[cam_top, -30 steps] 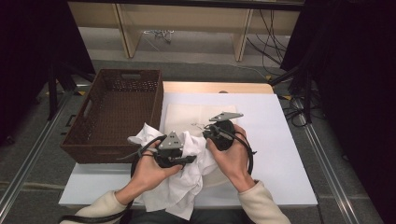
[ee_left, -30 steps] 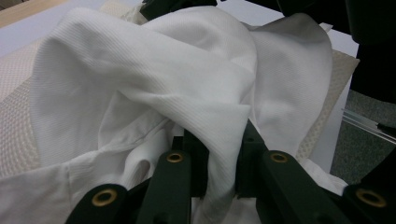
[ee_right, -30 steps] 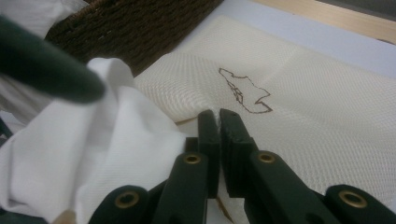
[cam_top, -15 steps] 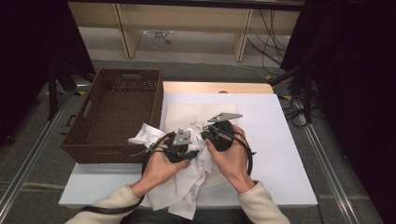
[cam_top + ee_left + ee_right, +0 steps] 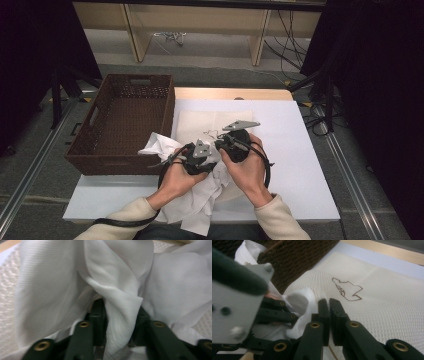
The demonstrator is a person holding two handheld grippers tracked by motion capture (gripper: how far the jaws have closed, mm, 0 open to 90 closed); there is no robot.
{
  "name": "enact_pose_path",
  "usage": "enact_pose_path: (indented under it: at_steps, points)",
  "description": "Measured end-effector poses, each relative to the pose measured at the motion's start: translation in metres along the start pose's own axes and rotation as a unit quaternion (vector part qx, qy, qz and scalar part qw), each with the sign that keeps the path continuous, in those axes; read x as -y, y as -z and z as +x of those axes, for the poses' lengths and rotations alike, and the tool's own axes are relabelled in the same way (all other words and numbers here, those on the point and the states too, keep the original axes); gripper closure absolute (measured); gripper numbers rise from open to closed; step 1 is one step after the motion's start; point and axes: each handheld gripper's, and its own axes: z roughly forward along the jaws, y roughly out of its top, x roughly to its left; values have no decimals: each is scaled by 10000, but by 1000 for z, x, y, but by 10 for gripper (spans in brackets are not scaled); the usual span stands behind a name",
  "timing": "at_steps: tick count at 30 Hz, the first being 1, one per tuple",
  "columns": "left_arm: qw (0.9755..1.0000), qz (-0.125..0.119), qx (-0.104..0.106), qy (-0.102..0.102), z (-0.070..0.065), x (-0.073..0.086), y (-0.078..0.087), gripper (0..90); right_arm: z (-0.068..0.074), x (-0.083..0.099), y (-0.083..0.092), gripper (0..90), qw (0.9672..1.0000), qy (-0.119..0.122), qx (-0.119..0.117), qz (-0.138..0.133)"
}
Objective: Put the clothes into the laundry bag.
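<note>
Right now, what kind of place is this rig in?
Likely a lab recording bench: a white table curtained in black, loose cables on the floor behind, and a wicker basket beside white cloth.

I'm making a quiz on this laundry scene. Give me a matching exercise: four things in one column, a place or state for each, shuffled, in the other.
Things:
1. basket
2. white cloth
3. cream cloth
4. right tool

Places or states:
A. lies flat, with a brown stitched outline
B. jaws shut
C. dark brown wicker, at the table's left
D. bunched, a fold between the left tool's jaws

Pairs: 1-C, 2-D, 3-A, 4-B
</note>
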Motion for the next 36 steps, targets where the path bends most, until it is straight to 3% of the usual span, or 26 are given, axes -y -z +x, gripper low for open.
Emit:
enact_pose_path:
  at_steps: [2, 6, 11, 12, 13, 15, 16, 17, 19, 22, 23, 24, 25, 30, 34, 36]
  points:
    - [9998, -149, 92, -70, 0, 2, 4, 552, -1, 1, -1, 889, 9999, -100, 15, -5]
    - [9991, -345, 217, -87, -6, 6, 22, 382, -4, 1, -2, 887, 10000, -42, -9, 21]
    - [9985, -497, 223, -46, -10, 8, 44, 299, -7, 1, -2, 886, 10000, -65, -6, 36]
    - [9973, -640, 357, 103, -13, 10, 50, 293, -7, 1, -1, 885, 10000, -54, 7, 61]
    - [9979, -565, 323, -5, -13, 12, 53, 291, -7, 1, -1, 886, 10000, -60, 9, 69]
    - [9980, -547, 309, 1, -15, 14, 53, 291, -6, 1, -1, 885, 9999, -122, 15, 71]
    - [9992, -298, 243, -80, -14, 19, 48, 316, -6, 0, -3, 885, 10000, -81, 15, 29]
    - [9994, -194, 297, -45, -13, 23, 43, 335, -4, 0, -2, 885, 9998, -206, -11, 65]
    - [9995, -8, 296, -125, -12, 28, 34, 404, -4, 1, -1, 885, 9998, -176, -40, 85]
    - [9994, 112, 258, -184, -13, 33, 23, 533, -5, 1, -1, 885, 9998, -167, -27, 79]
    - [9995, 150, 233, -151, -13, 34, 21, 573, -7, 1, -1, 885, 9999, -51, 6, 91]
    - [9994, 173, 242, -195, -12, 34, 19, 618, -7, 1, -2, 885, 9999, -78, 33, 97]
    - [9995, 192, 208, -113, -12, 34, 18, 658, -7, 1, -2, 885, 9998, -161, 41, 105]
    - [9994, 145, 304, 68, -11, 31, 19, 796, -8, 1, -2, 885, 9999, -99, 25, 104]
    - [9984, -148, 400, 378, -15, 22, 26, 821, -8, 2, -4, 886, 10000, -37, 13, 65]
    - [9979, -255, 484, 356, -15, 17, 27, 824, -6, 1, -3, 886, 9999, -115, 52, 104]
